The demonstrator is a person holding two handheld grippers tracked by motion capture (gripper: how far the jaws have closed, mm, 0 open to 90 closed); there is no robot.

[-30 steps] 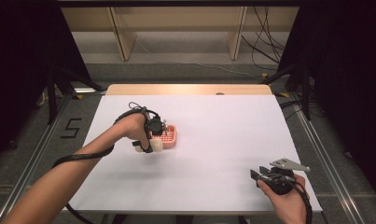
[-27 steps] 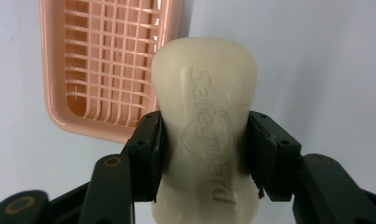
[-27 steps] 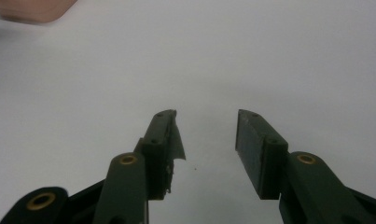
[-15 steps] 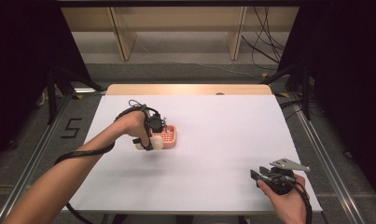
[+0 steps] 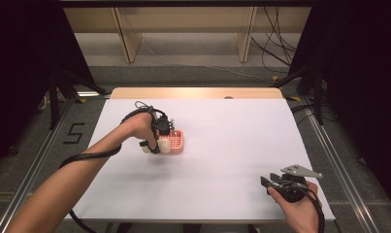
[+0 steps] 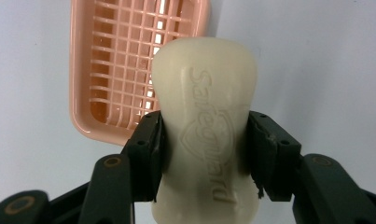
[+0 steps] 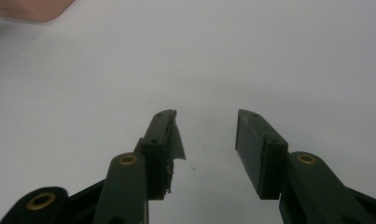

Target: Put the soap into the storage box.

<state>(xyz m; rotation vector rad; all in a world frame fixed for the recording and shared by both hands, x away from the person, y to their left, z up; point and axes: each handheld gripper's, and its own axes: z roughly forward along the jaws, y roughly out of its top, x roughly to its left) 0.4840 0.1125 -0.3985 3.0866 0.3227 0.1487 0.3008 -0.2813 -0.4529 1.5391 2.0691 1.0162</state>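
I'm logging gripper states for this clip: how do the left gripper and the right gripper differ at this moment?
The left gripper is shut on a cream soap bar; the right gripper is open with nothing between its jaws. The left one is held by the pink soap dish near the table's left middle; the right one sits at the near right corner. Both have black jaws.

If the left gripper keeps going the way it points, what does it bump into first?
Probably the pink soap dish. The left gripper holds a soap bar whose far end hangs over the dish's grid, so the soap would likely touch first. Depth is hard to judge.
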